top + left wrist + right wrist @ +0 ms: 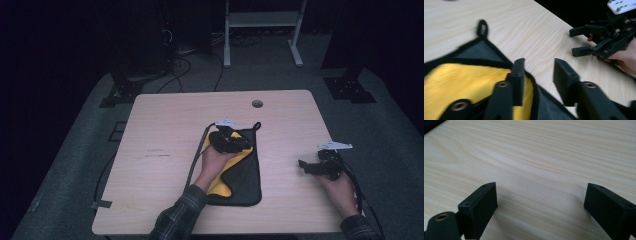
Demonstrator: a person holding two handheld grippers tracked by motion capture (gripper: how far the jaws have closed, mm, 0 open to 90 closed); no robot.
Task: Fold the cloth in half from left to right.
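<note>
On the bench [165, 125], near its middle: dark grey cloth [247, 177], folded, yellow lining showing, black-edged, hanging loop at one corner. Above the cloth, left hand-held gripper [537, 75], jaws apart, nothing between. Right of the cloth, right hand-held gripper [303, 166], spread wide, empty.

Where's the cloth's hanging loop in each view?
High view: hanging loop at the far right corner of the black-and-yellow cloth.
Left gripper view: upper left, beyond the cloth's corner.
Right gripper view: not in it.
Shared landmark: the light wood table.
</note>
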